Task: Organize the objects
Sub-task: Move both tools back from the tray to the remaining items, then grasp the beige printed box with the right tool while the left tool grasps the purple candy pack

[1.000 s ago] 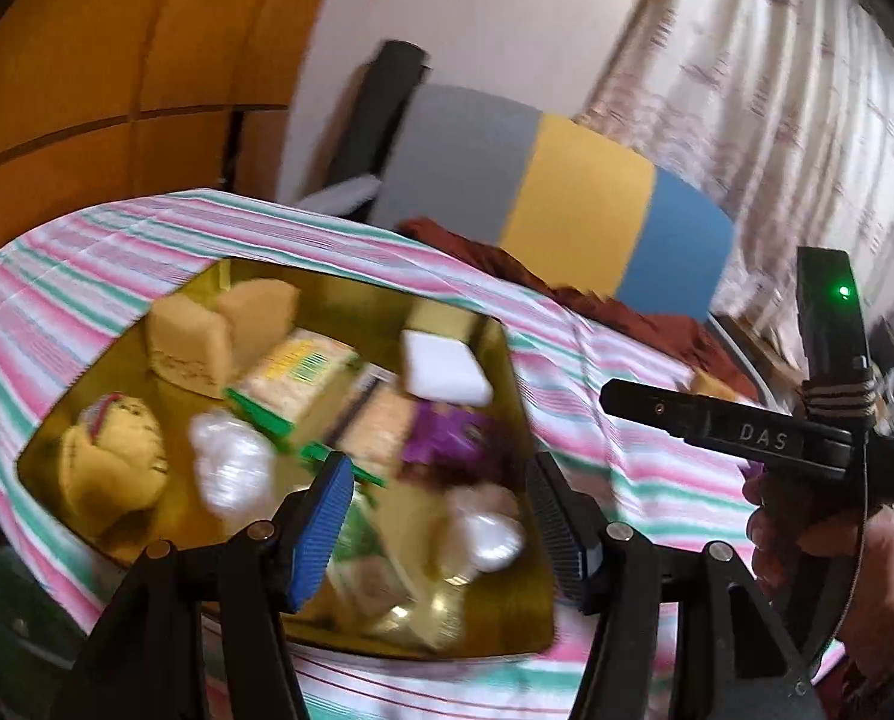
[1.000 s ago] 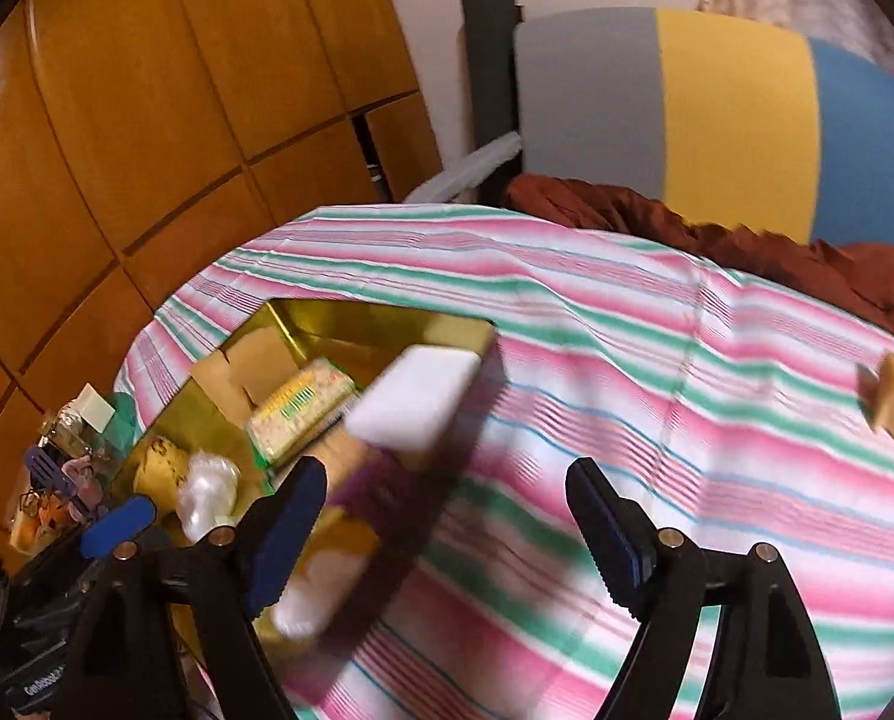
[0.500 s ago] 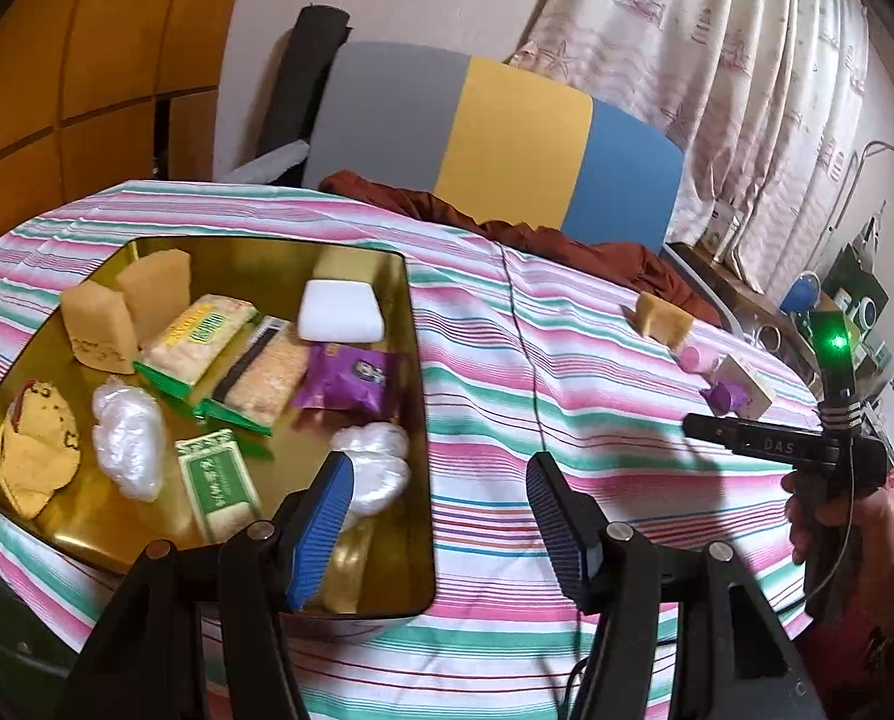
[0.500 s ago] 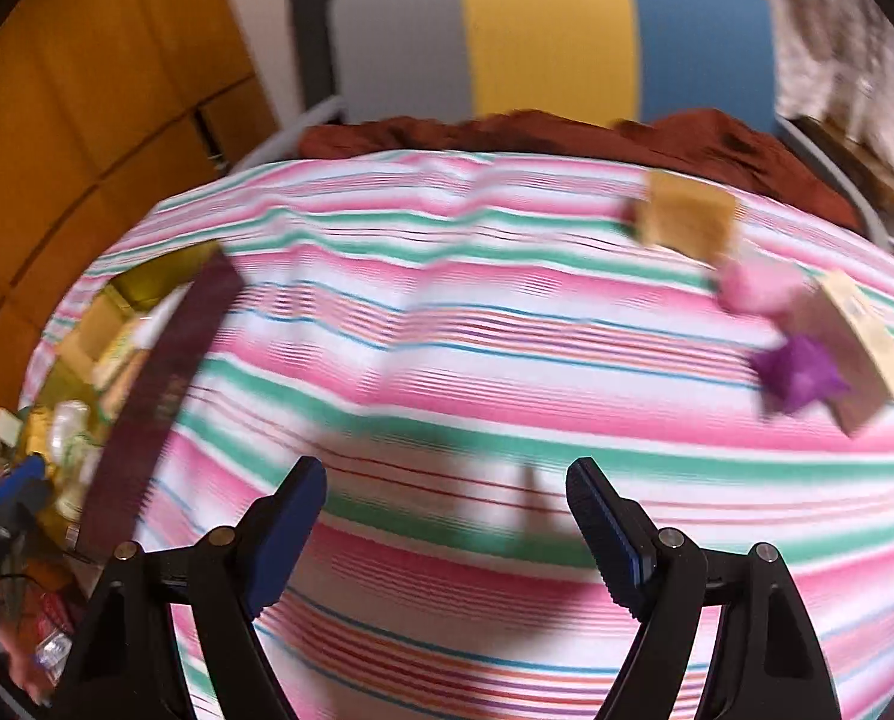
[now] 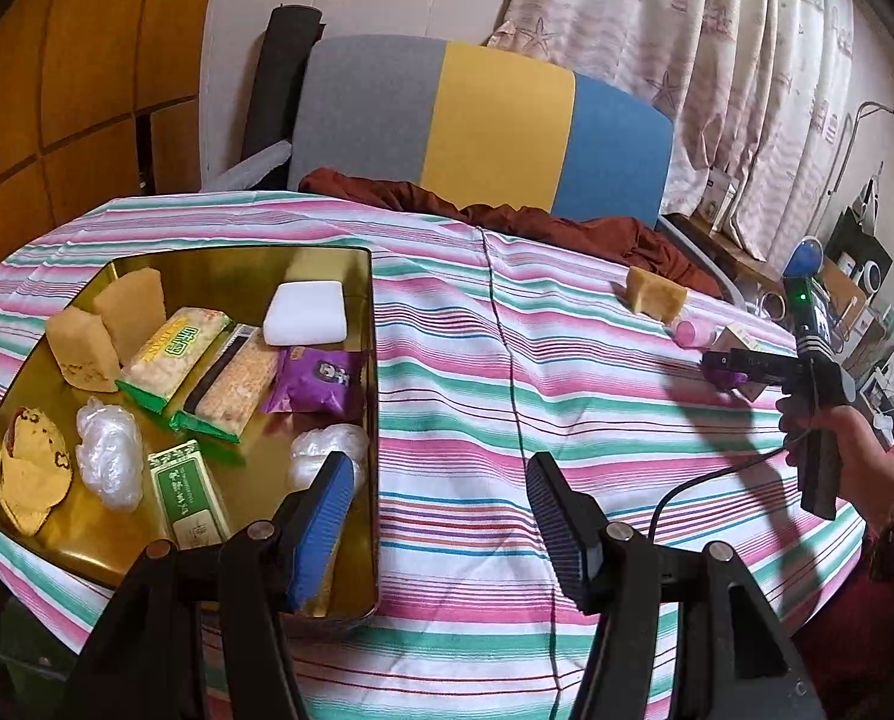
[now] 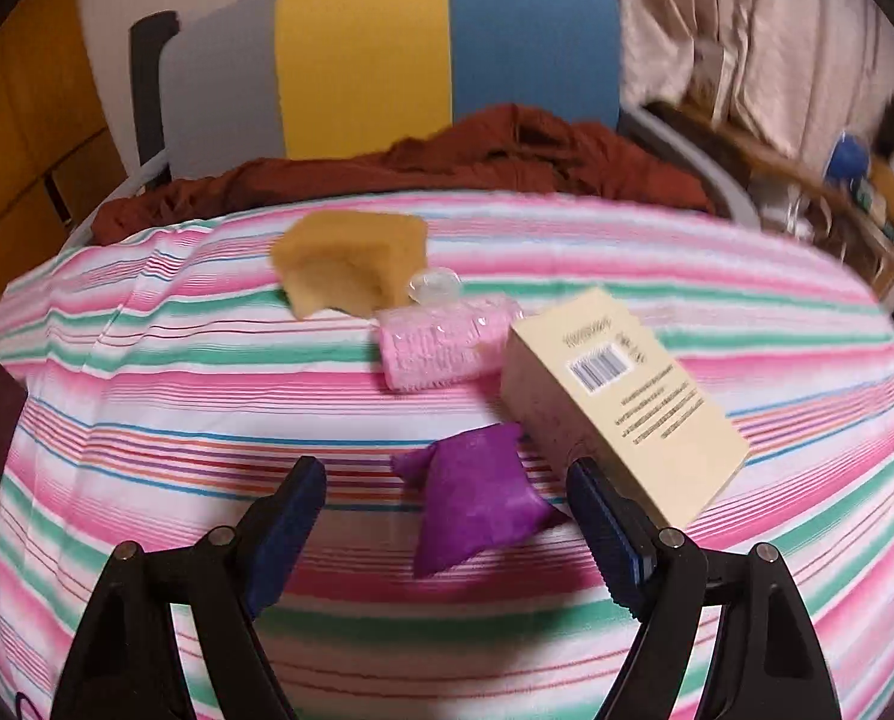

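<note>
Purple pouch (image 6: 477, 498) sitting between my right gripper (image 6: 447, 516) jaws, both grippers gaping, empty. Cream box (image 6: 621, 402) crowding right pad; I'm risking nudging box while closing.

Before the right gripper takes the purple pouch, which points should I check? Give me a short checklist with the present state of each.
1. Right gripper empty, jaws open: ok.
2. Purple pouch lined up between the fingers: ok.
3. Pads touching the pouch: not yet, gripper is above it.
4. Cream box clear of the right finger: not ok, it lies very close.
5. Pink bottle and yellow sponge out of the way: ok, farther back.
6. Free space in the gold tray: ok, some bare floor shows.
</note>
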`<state>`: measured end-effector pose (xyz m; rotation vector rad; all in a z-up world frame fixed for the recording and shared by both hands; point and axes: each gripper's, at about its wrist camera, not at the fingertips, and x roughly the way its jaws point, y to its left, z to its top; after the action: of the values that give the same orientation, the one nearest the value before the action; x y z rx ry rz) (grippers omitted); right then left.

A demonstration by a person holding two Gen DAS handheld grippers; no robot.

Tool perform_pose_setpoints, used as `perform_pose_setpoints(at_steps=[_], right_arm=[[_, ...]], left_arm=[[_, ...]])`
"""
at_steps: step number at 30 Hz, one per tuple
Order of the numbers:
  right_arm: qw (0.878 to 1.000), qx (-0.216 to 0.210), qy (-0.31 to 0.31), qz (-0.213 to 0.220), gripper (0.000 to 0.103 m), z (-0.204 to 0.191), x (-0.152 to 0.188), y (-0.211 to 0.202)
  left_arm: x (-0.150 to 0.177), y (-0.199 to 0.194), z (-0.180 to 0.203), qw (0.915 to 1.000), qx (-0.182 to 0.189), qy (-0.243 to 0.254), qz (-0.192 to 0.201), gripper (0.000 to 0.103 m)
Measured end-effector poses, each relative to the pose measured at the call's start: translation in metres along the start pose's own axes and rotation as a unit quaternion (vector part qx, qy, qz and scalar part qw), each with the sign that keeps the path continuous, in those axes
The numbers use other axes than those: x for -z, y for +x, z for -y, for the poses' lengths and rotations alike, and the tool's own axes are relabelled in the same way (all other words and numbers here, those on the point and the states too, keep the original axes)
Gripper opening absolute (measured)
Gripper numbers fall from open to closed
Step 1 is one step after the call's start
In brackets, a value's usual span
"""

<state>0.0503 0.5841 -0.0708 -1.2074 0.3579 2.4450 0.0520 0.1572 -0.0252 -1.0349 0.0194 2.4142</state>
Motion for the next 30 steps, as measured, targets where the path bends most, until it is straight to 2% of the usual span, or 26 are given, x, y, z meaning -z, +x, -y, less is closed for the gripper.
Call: perform_pose_setpoints(at_steps=[4, 6, 7, 9, 11, 12, 14, 21, 23, 25, 27, 30], right_arm=[[0.994, -0.112, -0.006, -0.014, 0.083, -0.011, 0.009, -0.006], [0.988, -0.154, -0.004, -0.001, 0.083, -0.012, 0.011, -0.024], [0.989, -0.15, -0.006, 0.015, 0.083, -0.01, 0.01, -0.033], [0.993, -0.102, -0.013, 0.054, 0.084, 0.001, 0.005, -0.05], [0.995, -0.018, -0.036, 0.093, 0.089, 0.013, -0.003, -0.059], [0.993, 0.021, -0.048, 0.102, 0.093, 0.019, -0.007, -0.059], [0.993, 0.053, -0.062, 0.088, 0.094, 0.033, -0.016, -0.049], [0.997, 0.052, -0.056, 0.023, 0.093, 0.055, -0.025, -0.003], [0.997, 0.045, -0.057, 0.015, 0.084, 0.059, -0.024, 0.005], [0.998, 0.028, -0.056, 0.003, 0.061, 0.06, -0.02, 0.011], [0.998, 0.019, -0.058, -0.01, 0.051, 0.058, -0.015, 0.012], [0.999, 0.013, -0.046, -0.017, 0.05, 0.057, -0.004, 0.004]], left_arm=[[-0.003, 0.006, 0.01, 0.9999, 0.005, 0.006, -0.007, 0.061], [-0.003, 0.009, 0.016, 0.9999, 0.009, 0.011, -0.01, 0.061], [-0.003, 0.011, 0.018, 0.9998, 0.011, 0.012, -0.012, 0.061], [-0.003, 0.014, 0.025, 0.9996, 0.015, 0.016, -0.016, 0.061], [-0.002, 0.017, 0.031, 0.9993, 0.019, 0.021, -0.022, 0.061], [-0.002, 0.018, 0.034, 0.9992, 0.021, 0.023, -0.025, 0.061], [-0.001, 0.019, 0.037, 0.999, 0.022, 0.026, -0.028, 0.061], [-0.003, 0.022, 0.043, 0.9985, 0.023, 0.03, -0.039, 0.061], [-0.004, 0.025, 0.045, 0.9982, 0.024, 0.03, -0.046, 0.061], [-0.006, 0.029, 0.05, 0.9978, 0.031, 0.031, -0.05, 0.061], [-0.009, 0.033, 0.058, 0.9974, 0.036, 0.038, -0.049, 0.061], [-0.016, 0.042, 0.076, 0.9957, 0.05, 0.059, -0.052, 0.061]])
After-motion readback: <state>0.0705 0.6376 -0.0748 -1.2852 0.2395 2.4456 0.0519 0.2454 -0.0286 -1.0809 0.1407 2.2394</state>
